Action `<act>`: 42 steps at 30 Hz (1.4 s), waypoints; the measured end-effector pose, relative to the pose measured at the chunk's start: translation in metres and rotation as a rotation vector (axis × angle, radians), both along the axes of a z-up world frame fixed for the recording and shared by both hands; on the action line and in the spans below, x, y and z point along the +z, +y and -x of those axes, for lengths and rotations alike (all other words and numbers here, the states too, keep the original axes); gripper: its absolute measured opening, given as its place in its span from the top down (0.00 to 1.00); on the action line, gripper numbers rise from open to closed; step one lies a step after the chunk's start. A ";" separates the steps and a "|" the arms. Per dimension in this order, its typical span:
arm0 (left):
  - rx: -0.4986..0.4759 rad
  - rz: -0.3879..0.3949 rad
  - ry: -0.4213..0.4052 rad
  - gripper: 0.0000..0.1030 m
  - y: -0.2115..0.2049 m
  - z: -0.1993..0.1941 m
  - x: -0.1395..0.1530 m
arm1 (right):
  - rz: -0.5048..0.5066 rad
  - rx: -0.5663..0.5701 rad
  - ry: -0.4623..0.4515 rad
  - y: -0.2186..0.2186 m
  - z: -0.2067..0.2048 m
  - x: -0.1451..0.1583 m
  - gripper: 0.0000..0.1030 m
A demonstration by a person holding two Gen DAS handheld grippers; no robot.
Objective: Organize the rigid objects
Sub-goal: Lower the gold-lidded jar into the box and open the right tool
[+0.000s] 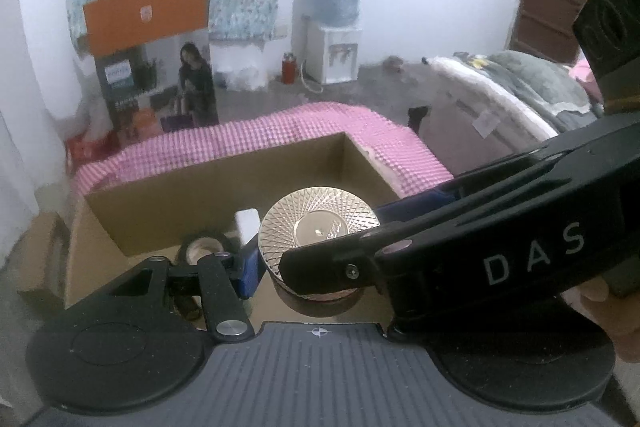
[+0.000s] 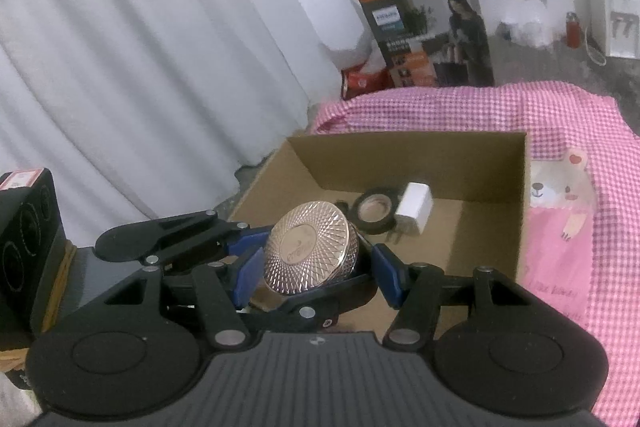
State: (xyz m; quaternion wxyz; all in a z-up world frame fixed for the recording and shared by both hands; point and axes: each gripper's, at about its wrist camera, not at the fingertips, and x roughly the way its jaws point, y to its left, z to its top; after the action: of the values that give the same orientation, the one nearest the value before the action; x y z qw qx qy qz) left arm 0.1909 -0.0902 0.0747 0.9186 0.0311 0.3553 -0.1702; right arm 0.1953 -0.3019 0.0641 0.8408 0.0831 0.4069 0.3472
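A round rose-gold compact with a cut-pattern lid hangs over the open cardboard box. My left gripper is shut on the compact, its blue pads against the rim; it also shows in the right wrist view. My right gripper sits around the same compact, its right pad clear of it, jaws open. The right gripper's arm crosses the left wrist view. A black tape roll and a white charger lie in the box.
The box rests on a pink checked cloth with a bear patch. A white curtain hangs to the left. A printed carton, a water dispenser and a bed stand behind.
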 end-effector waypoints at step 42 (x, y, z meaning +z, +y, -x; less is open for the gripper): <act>0.060 0.142 0.203 0.07 -0.004 -0.053 -0.044 | 0.235 0.084 0.034 0.013 -0.083 -0.039 0.31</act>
State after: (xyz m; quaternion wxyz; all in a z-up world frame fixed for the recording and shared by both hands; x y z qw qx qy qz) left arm 0.2439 -0.0938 0.0306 0.8824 -0.0618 0.4344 -0.1697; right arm 0.2785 -0.2894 0.0251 0.8225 -0.0270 0.4620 0.3306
